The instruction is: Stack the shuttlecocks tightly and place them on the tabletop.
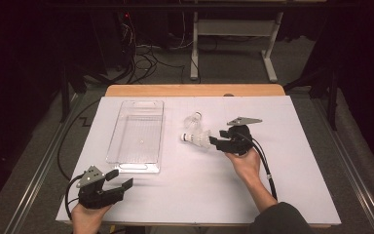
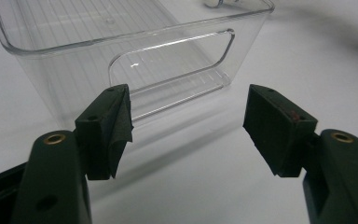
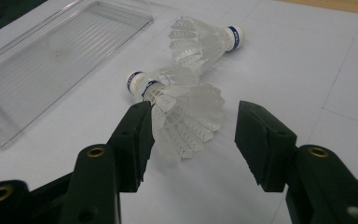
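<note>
A white shuttlecock (image 3: 186,112) with a blue-banded cork lies on its side on the white table sheet (image 1: 199,185). Its feather skirt sits between the jaws of my right gripper (image 3: 194,109), which stands open: the skirt brushes the left pad, and the right pad is clear of it. From above, the right gripper (image 1: 216,139) is just right of this shuttlecock (image 1: 198,139). Another shuttlecock (image 3: 205,39) lies just beyond it. My left gripper (image 2: 188,100) is open with nothing between its jaws, low at the front left (image 1: 121,179), facing the clear tray's near end.
A clear plastic tray (image 1: 126,156) with handle cut-outs lies lengthwise left of centre, nothing inside it; its near end wall (image 2: 177,56) is close before the left gripper. The wooden table edge (image 1: 195,90) runs along the back. Cables trail from both grippers.
</note>
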